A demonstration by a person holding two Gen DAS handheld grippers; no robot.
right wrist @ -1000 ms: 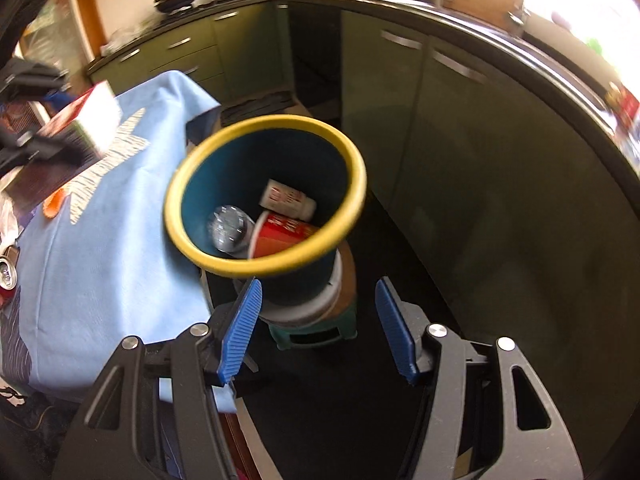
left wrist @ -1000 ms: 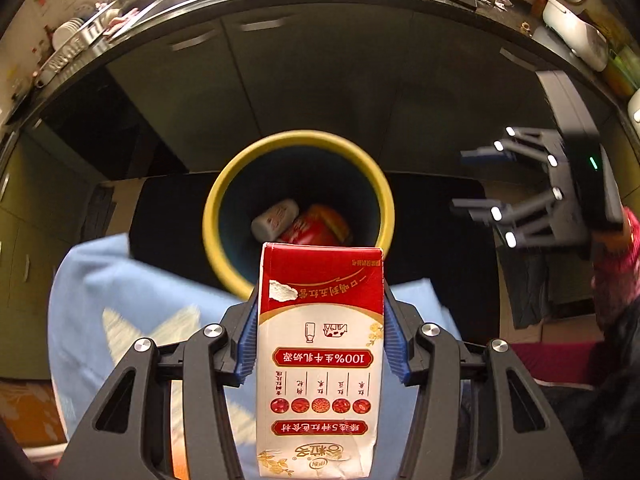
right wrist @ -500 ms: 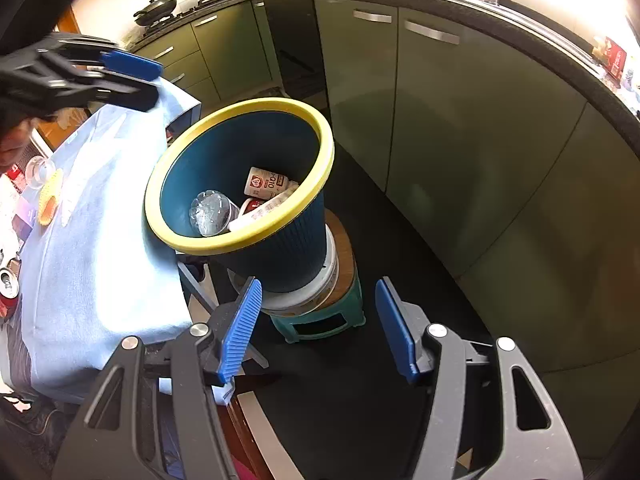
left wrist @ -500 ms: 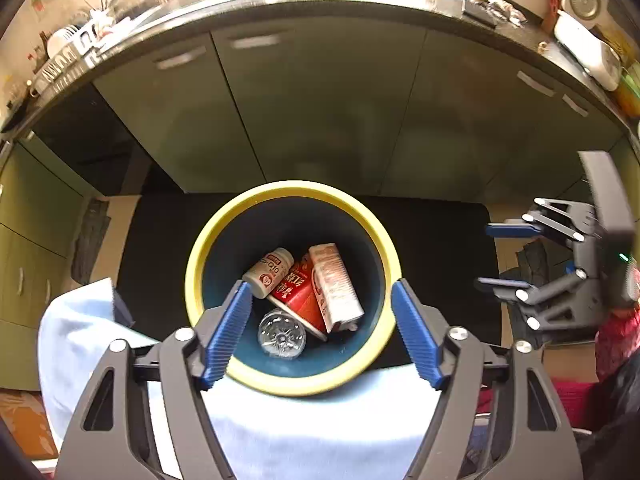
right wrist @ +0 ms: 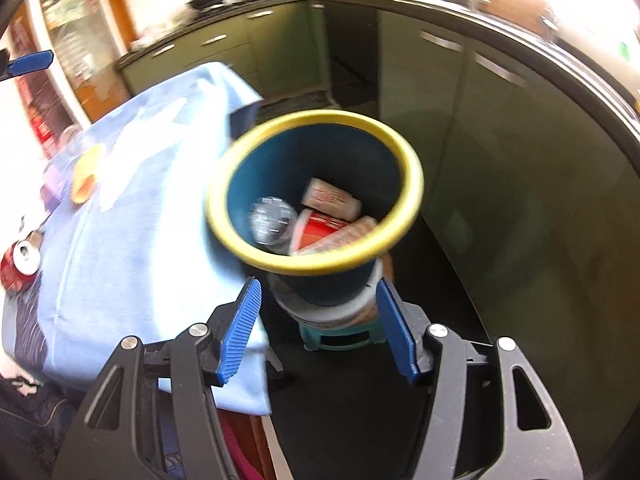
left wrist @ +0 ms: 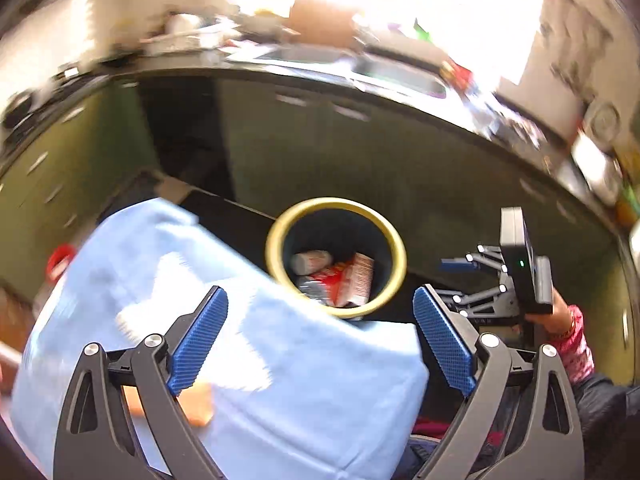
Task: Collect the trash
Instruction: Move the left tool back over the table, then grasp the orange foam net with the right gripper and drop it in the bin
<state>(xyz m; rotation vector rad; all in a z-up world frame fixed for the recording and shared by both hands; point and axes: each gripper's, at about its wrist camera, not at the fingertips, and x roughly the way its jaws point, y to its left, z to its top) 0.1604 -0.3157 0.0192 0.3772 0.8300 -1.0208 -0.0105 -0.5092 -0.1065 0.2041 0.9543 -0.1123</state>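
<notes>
On the left, a red can (right wrist: 19,266) lies on the table (right wrist: 152,184) with its pale blue cloth. Above the cloth, the left hand-held gripper (left wrist: 320,336) has its jaws opening wide with nothing between them. The yellow-rimmed bin (right wrist: 404,160) beside the table holds a carton (left wrist: 360,280), a cup and a bottle. The right hand-held gripper (right wrist: 318,330) hangs partly open, empty, beside the bin.
</notes>
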